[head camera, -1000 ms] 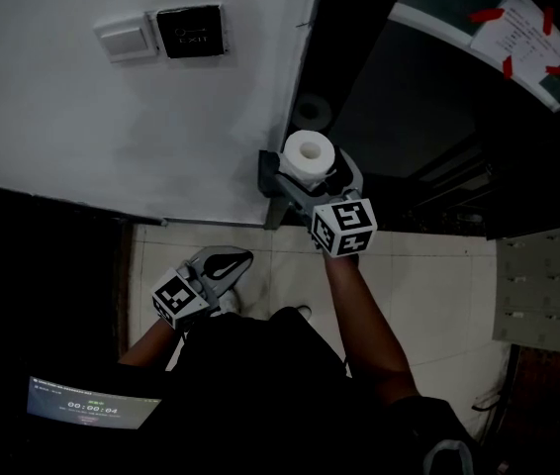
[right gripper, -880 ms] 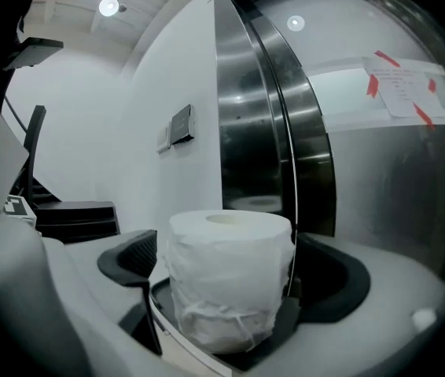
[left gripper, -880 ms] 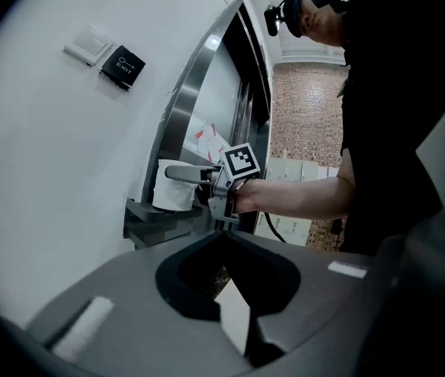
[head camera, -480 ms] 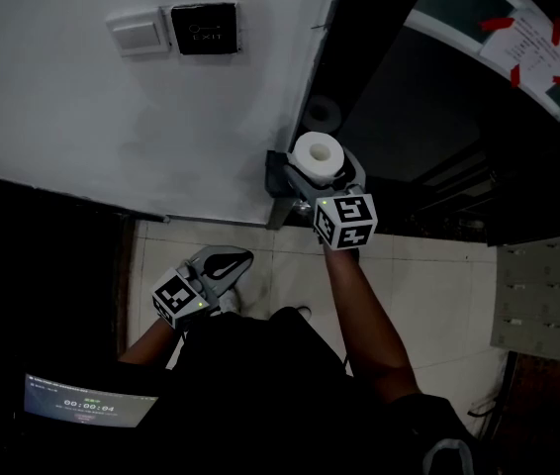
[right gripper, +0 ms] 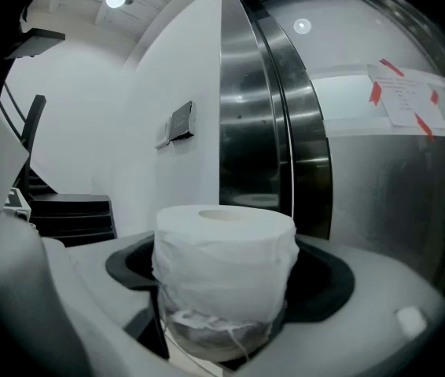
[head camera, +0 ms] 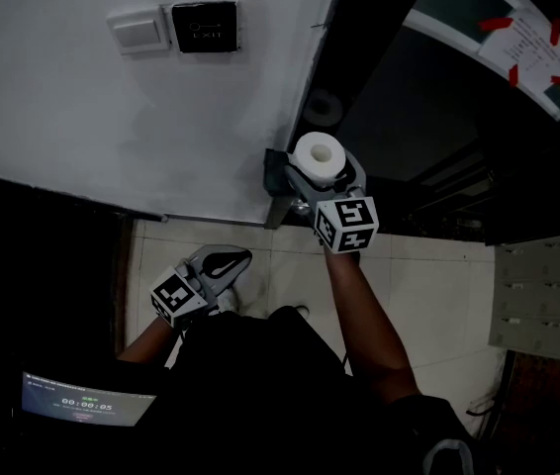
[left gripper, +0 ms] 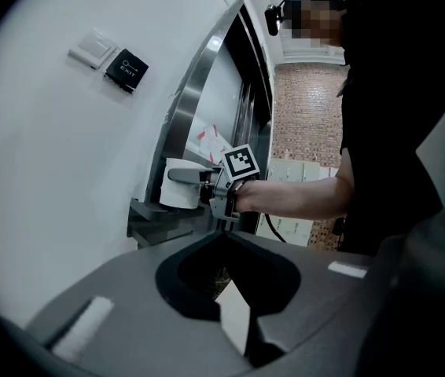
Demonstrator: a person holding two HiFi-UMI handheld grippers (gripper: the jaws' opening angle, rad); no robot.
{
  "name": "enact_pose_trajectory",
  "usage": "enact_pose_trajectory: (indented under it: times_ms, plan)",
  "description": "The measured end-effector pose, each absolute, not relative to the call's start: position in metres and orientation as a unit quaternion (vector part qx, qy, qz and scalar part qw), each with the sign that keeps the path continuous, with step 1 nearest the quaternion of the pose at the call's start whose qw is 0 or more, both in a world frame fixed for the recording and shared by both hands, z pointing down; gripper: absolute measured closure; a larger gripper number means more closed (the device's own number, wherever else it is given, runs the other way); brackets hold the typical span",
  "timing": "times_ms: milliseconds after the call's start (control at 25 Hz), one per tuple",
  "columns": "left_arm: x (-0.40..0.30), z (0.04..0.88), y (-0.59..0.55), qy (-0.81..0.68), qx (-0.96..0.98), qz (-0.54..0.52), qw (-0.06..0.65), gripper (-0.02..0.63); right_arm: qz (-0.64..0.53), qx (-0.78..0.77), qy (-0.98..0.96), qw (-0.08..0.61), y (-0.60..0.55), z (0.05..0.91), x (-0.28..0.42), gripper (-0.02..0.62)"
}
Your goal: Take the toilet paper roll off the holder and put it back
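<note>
Left gripper (head camera: 235, 262) held low, nearest the body; jaws clenched together, nothing in them; pale floor tiles (head camera: 428, 285) beneath it; a small lit screen (head camera: 82, 404) nearer than it, off to its outer side.

Right gripper (head camera: 322, 178) further out at the end of a bare forearm, well apart from the left one; jaws released but set round the toilet paper roll (right gripper: 224, 265), one to each side; they have just been closing in on it; dark gaps show between roll and jaw hollows, so not yet clamped.

Roll upright, white, core hole facing up; it sits on the holder (head camera: 278, 171), a dark bracket just below the right gripper's tips and fixed at the corner of the white wall (head camera: 112, 127).

Beyond the left gripper, on that wall: a white switch (head camera: 134, 33) and a black plate (head camera: 203, 27), side by side.

Beyond the right gripper: a steel door frame (right gripper: 258, 116); past it a paper notice (head camera: 522, 38) stuck with red tape.
</note>
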State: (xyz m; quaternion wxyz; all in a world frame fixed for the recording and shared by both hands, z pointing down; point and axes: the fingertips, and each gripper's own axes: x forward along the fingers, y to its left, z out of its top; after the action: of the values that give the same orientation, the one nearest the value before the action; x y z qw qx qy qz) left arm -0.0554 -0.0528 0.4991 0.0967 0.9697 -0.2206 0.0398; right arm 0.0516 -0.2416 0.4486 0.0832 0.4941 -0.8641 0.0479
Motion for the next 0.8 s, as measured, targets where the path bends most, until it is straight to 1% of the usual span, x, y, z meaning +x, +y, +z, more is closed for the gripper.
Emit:
enact_pose_trajectory:
  times_ms: [360, 800]
  plan:
    - [-0.040, 0.495, -0.048, -0.207, 0.974, 0.036, 0.091, 0.601, 0.041, 0.514, -0.853, 0.082, -0.233, 0.437, 0.078, 0.138]
    - [-0.025, 0.497, -0.041, -0.195, 0.976, 0.038, 0.088, 0.601, 0.055, 0.561, -0.822, 0.081, -0.231, 0.438, 0.147, 0.138]
